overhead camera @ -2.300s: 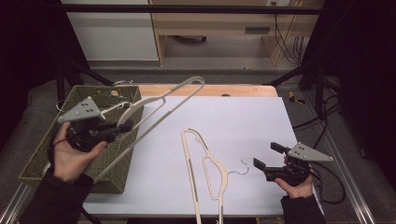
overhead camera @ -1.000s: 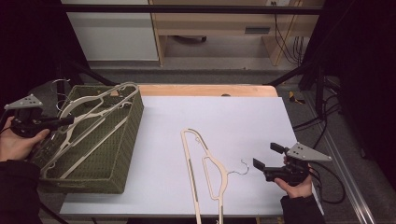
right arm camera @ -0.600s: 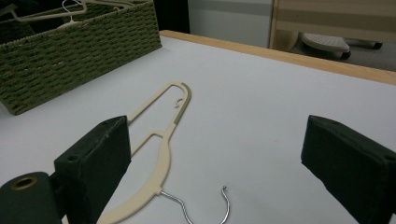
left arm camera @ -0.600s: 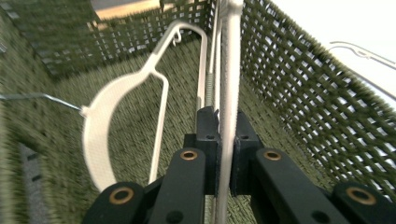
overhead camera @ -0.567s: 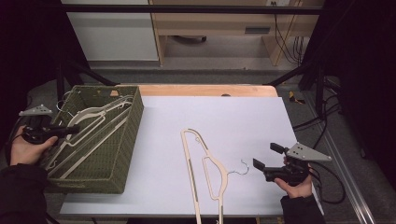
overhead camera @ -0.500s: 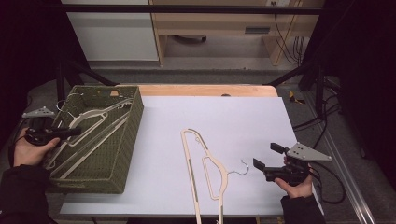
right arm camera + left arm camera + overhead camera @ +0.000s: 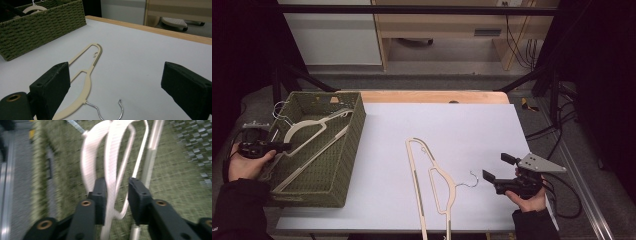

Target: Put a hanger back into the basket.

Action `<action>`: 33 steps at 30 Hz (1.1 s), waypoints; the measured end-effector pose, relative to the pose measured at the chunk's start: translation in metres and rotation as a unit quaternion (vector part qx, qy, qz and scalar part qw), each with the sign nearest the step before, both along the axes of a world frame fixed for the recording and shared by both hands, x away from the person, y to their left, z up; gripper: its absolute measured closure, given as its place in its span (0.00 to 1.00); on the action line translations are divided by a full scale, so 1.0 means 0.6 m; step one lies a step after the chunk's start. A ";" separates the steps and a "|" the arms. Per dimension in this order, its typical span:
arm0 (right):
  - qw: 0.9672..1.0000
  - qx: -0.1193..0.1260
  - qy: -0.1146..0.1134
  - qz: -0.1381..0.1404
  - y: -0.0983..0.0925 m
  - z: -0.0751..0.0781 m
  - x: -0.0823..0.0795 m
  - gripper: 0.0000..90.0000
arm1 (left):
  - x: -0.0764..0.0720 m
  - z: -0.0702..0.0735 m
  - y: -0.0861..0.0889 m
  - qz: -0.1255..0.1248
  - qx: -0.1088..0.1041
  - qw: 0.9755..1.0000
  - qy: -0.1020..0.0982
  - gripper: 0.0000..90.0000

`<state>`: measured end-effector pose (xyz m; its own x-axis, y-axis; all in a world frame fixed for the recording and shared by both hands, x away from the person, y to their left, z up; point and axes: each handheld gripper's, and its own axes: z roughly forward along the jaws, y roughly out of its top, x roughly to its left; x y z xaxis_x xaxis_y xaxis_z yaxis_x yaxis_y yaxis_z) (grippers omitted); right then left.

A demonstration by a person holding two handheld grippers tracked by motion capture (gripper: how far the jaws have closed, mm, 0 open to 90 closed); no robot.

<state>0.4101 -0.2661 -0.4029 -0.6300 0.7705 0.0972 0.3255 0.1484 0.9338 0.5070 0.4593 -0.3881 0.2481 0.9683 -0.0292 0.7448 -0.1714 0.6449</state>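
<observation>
We see the left gripper (image 7: 262,147) lower than a second ago, at the left wall of the green basket (image 7: 342,165), and the cream hanger (image 7: 307,130) it carried now lies inside. Its jaws have just been opening, with the hanger between them but no longer pinched. The right gripper (image 7: 497,175) has not moved, jaws spread beside the second hanger (image 7: 432,180) on the table (image 7: 472,125).

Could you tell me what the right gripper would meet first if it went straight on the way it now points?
Probably the hanger on the table: the right gripper, fingers open, points toward it, though it may pass just above the metal hook.
</observation>
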 end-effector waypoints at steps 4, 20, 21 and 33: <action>1.000 0.000 0.003 0.000 0.002 -0.002 0.001 0.10 | -0.007 0.008 0.000 0.002 -0.001 1.000 -0.014 0.59; 1.000 -0.005 0.002 0.004 0.007 -0.006 0.003 0.08 | -0.081 0.095 -0.130 -0.079 -0.032 0.981 -0.174 0.20; 1.000 -0.006 0.001 0.006 0.009 -0.006 0.003 0.08 | -0.085 0.100 -0.145 -0.085 -0.034 0.979 -0.181 0.15; 0.999 -0.036 0.024 0.033 0.028 -0.026 0.011 0.20 | -0.134 0.101 -0.350 -0.207 -0.071 0.950 -0.224 0.06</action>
